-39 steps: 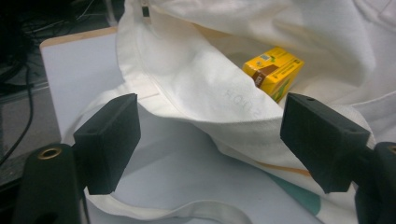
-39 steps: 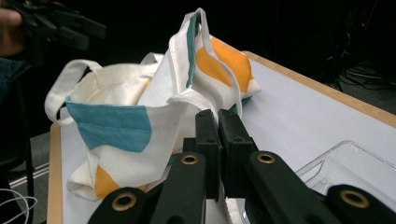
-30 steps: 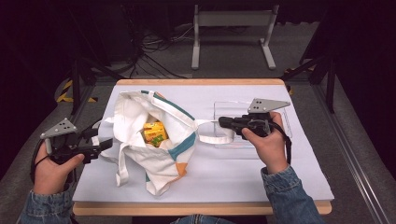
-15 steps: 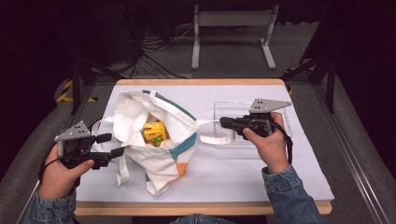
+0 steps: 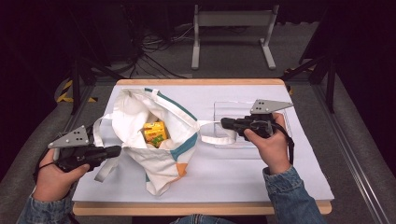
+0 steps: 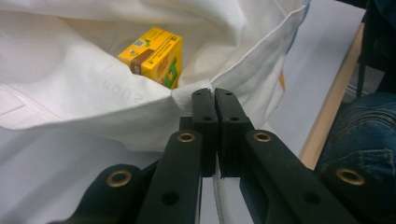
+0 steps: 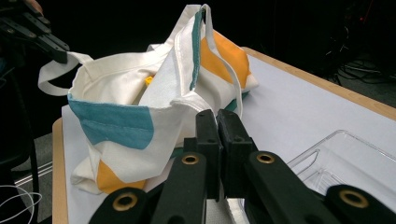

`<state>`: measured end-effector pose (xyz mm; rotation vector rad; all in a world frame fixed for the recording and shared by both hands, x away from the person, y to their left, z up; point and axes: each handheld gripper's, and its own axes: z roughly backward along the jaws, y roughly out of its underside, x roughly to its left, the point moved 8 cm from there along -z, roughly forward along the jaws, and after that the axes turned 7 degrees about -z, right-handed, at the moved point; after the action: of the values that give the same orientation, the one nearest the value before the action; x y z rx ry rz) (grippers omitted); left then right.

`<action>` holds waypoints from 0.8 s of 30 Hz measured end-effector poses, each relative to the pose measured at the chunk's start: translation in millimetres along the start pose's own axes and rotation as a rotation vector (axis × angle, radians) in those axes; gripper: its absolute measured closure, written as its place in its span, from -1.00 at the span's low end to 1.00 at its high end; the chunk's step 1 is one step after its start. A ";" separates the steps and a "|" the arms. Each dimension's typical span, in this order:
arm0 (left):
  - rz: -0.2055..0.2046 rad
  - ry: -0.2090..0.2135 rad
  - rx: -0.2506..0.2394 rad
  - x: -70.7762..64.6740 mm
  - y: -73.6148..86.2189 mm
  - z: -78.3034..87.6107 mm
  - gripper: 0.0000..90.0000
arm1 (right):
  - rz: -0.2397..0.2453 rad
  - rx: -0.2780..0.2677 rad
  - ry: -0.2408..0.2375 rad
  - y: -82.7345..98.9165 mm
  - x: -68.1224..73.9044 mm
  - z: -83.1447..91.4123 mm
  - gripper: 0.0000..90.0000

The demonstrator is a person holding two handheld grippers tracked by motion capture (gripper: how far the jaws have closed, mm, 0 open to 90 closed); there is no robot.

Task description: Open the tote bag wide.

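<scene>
Faint mirrored lettering through tote bag cloth, illegible.

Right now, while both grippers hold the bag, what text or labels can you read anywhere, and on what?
"SHOP", faint and seen reversed through the cloth, as best I can read it: on the bag wall, left gripper view.
Box: large green letters and a small label on the yellow carton, too blurred to read.
Tray: no text.
Nothing else legible.
</scene>
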<state>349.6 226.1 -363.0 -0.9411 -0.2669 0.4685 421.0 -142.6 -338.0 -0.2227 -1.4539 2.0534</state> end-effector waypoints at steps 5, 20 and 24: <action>-0.029 0.017 -0.006 -7.0 0.7 7.6 0.95 | 0.021 0.020 0.014 3.4 1.9 8.2 0.96; -0.043 0.052 0.030 -11.6 8.0 13.1 0.95 | 0.017 0.094 0.019 32.0 7.0 29.8 0.96; -0.005 0.074 0.063 -8.5 15.1 9.0 0.96 | 0.008 0.116 0.017 40.8 6.5 30.1 0.96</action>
<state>334.4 235.8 -370.4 -0.8946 -0.1864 0.4346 386.4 -171.7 -361.9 -0.1975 -1.3207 2.1293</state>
